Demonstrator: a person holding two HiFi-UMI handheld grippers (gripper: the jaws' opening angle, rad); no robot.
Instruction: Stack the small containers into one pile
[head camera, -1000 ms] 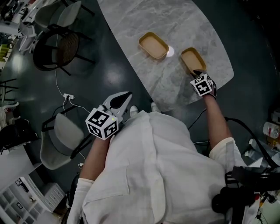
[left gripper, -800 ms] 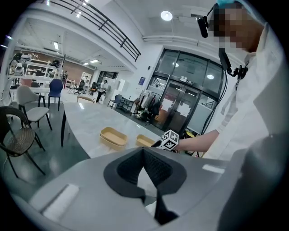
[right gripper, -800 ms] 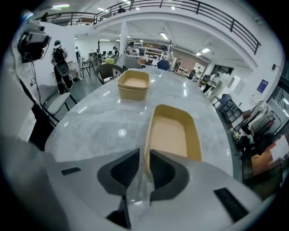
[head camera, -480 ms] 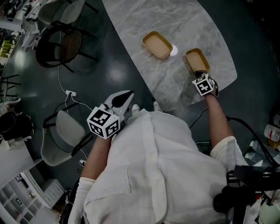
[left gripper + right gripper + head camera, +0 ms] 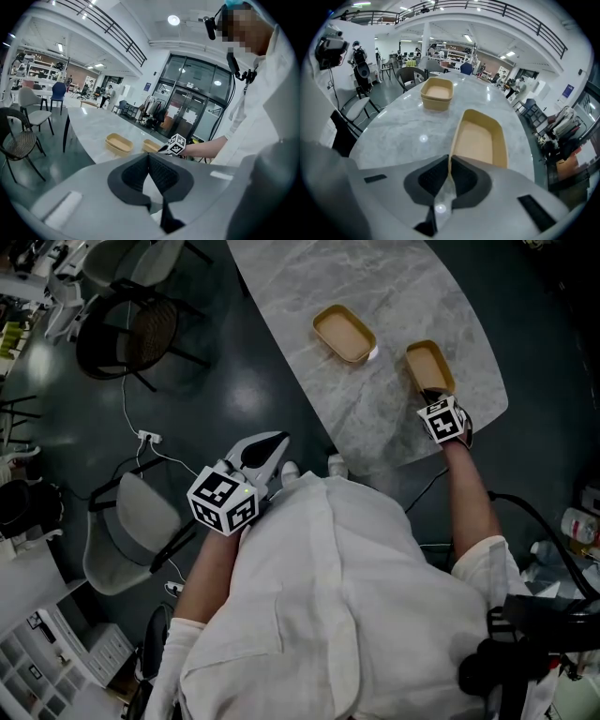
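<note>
Stacking only just started: one container gripped, no pile yet.

The right tongs (image 5: 449,165) have just been closing and pinch the near rim of a shallow tan oblong plastic container (image 5: 480,140), which appears to rest on the grey marble tabletop (image 5: 375,423), well apart from the second tan container (image 5: 344,334). The left tongs (image 5: 148,161) are together and empty, off the tabletop. Lifting and nesting remain.

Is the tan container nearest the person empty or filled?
Empty: the tan container shows a bare floor in the right gripper view.
</note>
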